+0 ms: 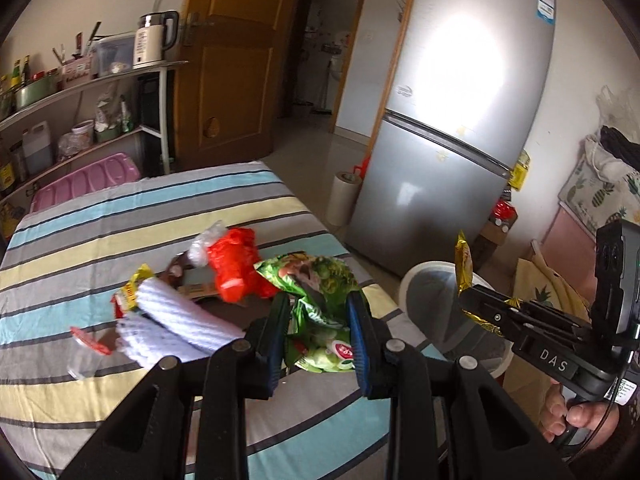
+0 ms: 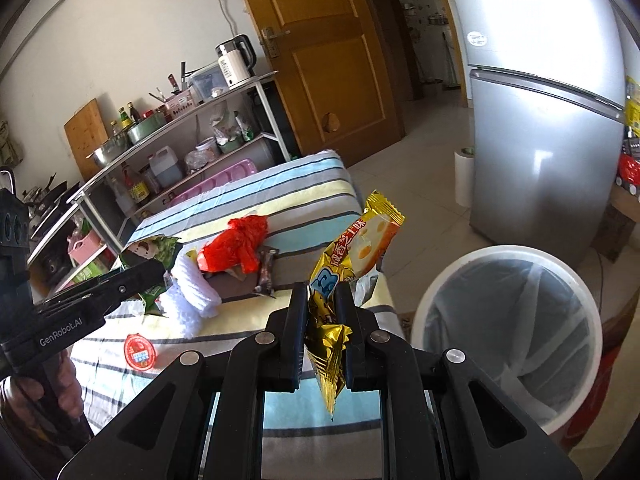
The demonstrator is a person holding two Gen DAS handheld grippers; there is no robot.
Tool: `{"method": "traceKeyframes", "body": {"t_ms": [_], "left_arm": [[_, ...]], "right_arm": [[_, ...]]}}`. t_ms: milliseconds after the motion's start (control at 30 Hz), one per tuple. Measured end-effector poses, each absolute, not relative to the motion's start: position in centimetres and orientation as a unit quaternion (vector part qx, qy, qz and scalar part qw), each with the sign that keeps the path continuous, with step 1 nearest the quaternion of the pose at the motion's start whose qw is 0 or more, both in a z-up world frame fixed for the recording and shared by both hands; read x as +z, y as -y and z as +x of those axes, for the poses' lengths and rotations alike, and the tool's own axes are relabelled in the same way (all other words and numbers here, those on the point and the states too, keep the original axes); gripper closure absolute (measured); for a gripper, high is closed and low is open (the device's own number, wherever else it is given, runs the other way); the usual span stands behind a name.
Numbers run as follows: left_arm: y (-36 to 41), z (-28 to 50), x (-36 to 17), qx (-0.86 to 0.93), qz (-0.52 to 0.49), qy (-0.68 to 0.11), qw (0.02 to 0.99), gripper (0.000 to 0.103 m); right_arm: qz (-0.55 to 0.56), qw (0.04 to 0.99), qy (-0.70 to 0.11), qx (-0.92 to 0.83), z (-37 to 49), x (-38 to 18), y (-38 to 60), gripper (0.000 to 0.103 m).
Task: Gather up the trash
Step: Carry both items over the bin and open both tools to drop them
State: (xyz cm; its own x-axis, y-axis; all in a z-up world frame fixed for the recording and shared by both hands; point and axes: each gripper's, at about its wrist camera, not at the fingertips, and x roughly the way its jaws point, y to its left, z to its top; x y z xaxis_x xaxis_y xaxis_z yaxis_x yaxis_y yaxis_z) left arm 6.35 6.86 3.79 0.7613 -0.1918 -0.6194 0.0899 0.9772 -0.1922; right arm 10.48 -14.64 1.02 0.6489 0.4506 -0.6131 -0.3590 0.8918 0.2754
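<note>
our right gripper (image 2: 322, 300) pinches the gold wrapper (image 2: 352, 256) upright, bin (image 2: 508, 256) just right of its fingers; left gripper (image 1: 320, 312) clamps the green bag (image 1: 320, 300).

Ahead of me a silver fridge (image 1: 460, 120) fills the upper right of the frame, with a wooden door (image 1: 232, 80) at upper centre. At upper left I see a metal shelf (image 1: 80, 84) carrying a white kettle (image 1: 154, 40), bottles and a green pot (image 1: 36, 92). A paper roll (image 1: 342, 198) stands just beside the fridge.
</note>
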Motion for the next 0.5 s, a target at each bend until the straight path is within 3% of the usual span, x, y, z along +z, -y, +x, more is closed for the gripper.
{"method": "traceKeyframes", "body": {"t_ms": [500], "left_arm": [[6.0,12.0,1.8,-0.210,-0.029,-0.382,0.899,0.072]], "right_arm": [[0.093,0.911,-0.384,0.118,11.0,-1.1,25.0,0.088]]}}
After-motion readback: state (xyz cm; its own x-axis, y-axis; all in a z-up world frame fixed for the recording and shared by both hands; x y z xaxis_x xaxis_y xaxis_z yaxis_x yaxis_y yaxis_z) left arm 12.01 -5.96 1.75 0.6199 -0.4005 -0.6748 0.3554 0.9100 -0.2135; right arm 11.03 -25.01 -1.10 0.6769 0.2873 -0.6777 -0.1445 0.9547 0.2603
